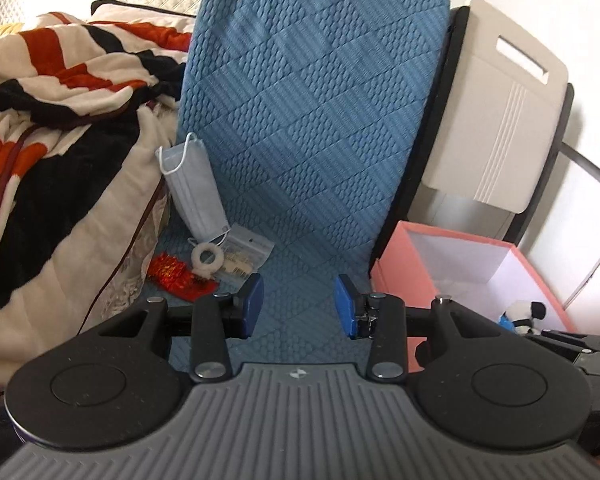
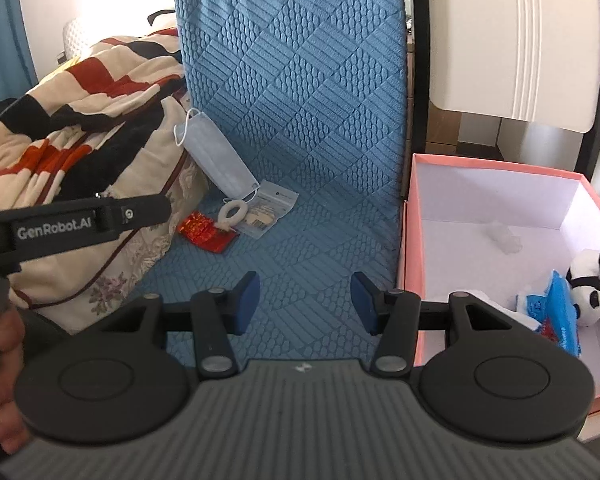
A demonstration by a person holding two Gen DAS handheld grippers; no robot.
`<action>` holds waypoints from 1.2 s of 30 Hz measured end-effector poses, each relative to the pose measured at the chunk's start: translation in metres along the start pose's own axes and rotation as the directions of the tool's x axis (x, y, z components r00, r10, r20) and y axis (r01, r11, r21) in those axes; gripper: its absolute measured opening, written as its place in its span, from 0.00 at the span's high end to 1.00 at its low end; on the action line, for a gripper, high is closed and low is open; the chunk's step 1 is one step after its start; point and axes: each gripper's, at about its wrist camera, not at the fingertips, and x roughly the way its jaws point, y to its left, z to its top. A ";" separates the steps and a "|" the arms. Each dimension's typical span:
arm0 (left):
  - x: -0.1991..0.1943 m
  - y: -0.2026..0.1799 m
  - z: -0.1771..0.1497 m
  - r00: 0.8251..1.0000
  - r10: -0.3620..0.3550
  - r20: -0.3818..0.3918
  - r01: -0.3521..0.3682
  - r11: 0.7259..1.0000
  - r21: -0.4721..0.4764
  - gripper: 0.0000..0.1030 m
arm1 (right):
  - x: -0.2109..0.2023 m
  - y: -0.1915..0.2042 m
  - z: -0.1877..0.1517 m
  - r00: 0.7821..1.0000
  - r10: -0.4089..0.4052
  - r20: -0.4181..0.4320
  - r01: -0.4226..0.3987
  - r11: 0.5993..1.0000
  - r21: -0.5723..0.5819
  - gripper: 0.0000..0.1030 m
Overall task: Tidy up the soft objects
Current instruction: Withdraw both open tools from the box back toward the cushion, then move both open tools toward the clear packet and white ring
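Observation:
A folded blue face mask (image 1: pixel 194 188) (image 2: pixel 220 156) lies on the blue quilted mat (image 1: pixel 308 120) (image 2: pixel 296 100), beside a white fuzzy ring (image 1: pixel 207 258) (image 2: pixel 233 211), a red sachet (image 1: pixel 172 276) (image 2: pixel 206 232) and a clear zip bag (image 1: pixel 246 252) (image 2: pixel 270 206). A pink box (image 1: pixel 392 280) (image 2: pixel 410 240) stands to the right and holds a panda plush (image 1: pixel 526 314) (image 2: pixel 592 284) and a blue packet (image 2: pixel 556 308). My left gripper (image 1: pixel 299 306) is open and empty over the mat. My right gripper (image 2: pixel 305 302) is open and empty by the box's left wall.
A striped red, black and cream blanket (image 1: pixel 52 128) (image 2: pixel 80 112) is heaped at the left. A white chair back (image 1: pixel 496 100) (image 2: pixel 516 32) stands behind the box. The left gripper's body (image 2: pixel 72 220) crosses the right wrist view at the left.

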 end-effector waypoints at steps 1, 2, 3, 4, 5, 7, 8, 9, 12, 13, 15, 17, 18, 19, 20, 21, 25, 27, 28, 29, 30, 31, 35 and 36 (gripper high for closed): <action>0.002 0.003 -0.002 1.000 0.003 -0.003 -0.003 1.000 -0.001 0.56 | 0.003 0.000 -0.001 1.000 0.001 0.002 -0.001 1.000 -0.003 0.48; 0.005 0.006 -0.003 1.000 0.006 -0.006 -0.006 1.000 -0.002 0.56 | 0.006 0.001 -0.002 1.000 0.001 0.004 -0.001 1.000 -0.005 0.48; 0.007 0.009 -0.005 1.000 0.008 -0.010 -0.008 1.000 -0.003 0.56 | 0.008 0.001 -0.003 1.000 -0.001 0.006 0.001 1.000 -0.006 0.48; 0.009 0.012 -0.007 1.000 0.010 -0.016 -0.010 1.000 -0.002 0.56 | 0.010 0.002 -0.004 1.000 -0.002 0.007 0.002 1.000 -0.005 0.48; 0.011 0.014 -0.009 1.000 0.011 -0.020 -0.011 1.000 0.001 0.56 | 0.012 0.002 -0.005 1.000 -0.002 0.009 0.002 1.000 -0.003 0.48; 0.015 0.019 -0.014 0.999 0.012 -0.031 -0.012 1.000 0.010 0.56 | 0.016 0.002 -0.008 1.000 -0.007 0.011 0.007 1.000 0.004 0.48; 0.017 0.020 -0.016 0.999 0.011 -0.039 -0.010 1.000 0.019 0.56 | 0.018 0.002 -0.010 1.000 -0.008 0.010 0.008 1.000 0.009 0.48; 0.019 0.020 -0.018 0.999 0.009 -0.047 -0.007 0.999 0.038 0.56 | 0.019 0.002 -0.012 1.000 -0.008 0.009 0.008 1.000 0.014 0.48; 0.024 0.018 -0.025 0.998 0.011 -0.057 -0.005 0.995 0.100 0.56 | 0.026 0.003 -0.018 1.000 -0.015 -0.006 0.015 0.999 0.029 0.48; 0.025 0.018 -0.026 0.998 0.008 -0.058 -0.001 0.993 0.115 0.56 | 0.028 0.003 -0.020 1.000 -0.013 -0.010 0.014 0.999 0.032 0.48; 0.029 0.019 -0.030 0.998 0.000 -0.058 0.007 0.992 0.126 0.56 | 0.032 0.004 -0.023 1.000 -0.006 -0.015 0.006 0.999 0.035 0.48; 0.037 0.024 -0.033 0.998 -0.011 -0.056 0.017 0.994 0.108 0.56 | 0.038 0.004 -0.027 1.000 0.007 -0.023 -0.006 0.999 0.034 0.49; 0.041 0.026 -0.035 0.999 -0.010 -0.048 0.014 0.996 0.092 0.56 | 0.040 0.004 -0.029 1.000 0.002 -0.023 -0.001 1.000 0.031 0.49; 0.046 0.030 -0.038 0.999 -0.007 -0.039 0.010 0.997 0.072 0.56 | 0.041 0.004 -0.031 1.000 -0.002 -0.022 0.003 1.000 0.025 0.49; 0.049 0.031 -0.040 0.999 -0.007 -0.039 0.010 0.998 0.061 0.56 | 0.043 0.004 -0.033 1.000 -0.006 -0.024 0.007 1.000 0.017 0.49; 0.053 0.033 -0.042 0.999 -0.010 -0.045 0.012 0.999 0.052 0.56 | 0.044 0.004 -0.035 1.000 -0.009 -0.024 0.009 1.000 0.016 0.49; 0.060 0.034 -0.041 0.999 -0.016 -0.033 0.018 0.998 0.061 0.56 | 0.050 0.001 -0.039 1.000 -0.008 -0.021 0.008 1.000 0.024 0.49; 0.064 0.035 -0.039 1.000 -0.005 -0.014 0.006 0.998 0.055 0.56 | 0.054 0.000 -0.041 1.000 -0.004 -0.017 0.005 1.000 0.024 0.49; 0.067 0.037 -0.038 1.000 -0.003 -0.010 0.003 0.999 0.045 0.56 | 0.057 0.001 -0.042 1.000 0.001 -0.015 -0.001 1.000 0.024 0.49; 0.071 0.039 -0.037 1.000 -0.004 -0.012 0.004 0.999 0.036 0.56 | 0.060 0.001 -0.043 1.000 0.007 -0.016 -0.006 1.000 0.025 0.49; 0.075 0.040 -0.037 1.000 -0.005 -0.014 0.005 1.000 0.030 0.56 | 0.063 0.002 -0.045 1.000 0.011 -0.021 -0.010 1.000 0.027 0.49; 0.079 0.042 -0.037 1.000 -0.002 -0.016 0.003 1.000 0.029 0.56 | 0.066 0.002 -0.045 0.999 0.017 -0.027 -0.016 0.999 0.027 0.49; 0.095 0.048 -0.040 0.998 0.005 -0.056 -0.002 0.998 0.055 0.55 | 0.073 0.011 -0.042 0.999 0.037 -0.019 -0.037 0.999 -0.001 0.49; 0.099 0.049 -0.042 0.998 0.008 -0.068 -0.004 0.998 0.055 0.54 | 0.075 0.013 -0.041 0.999 0.042 -0.016 -0.042 0.999 -0.008 0.49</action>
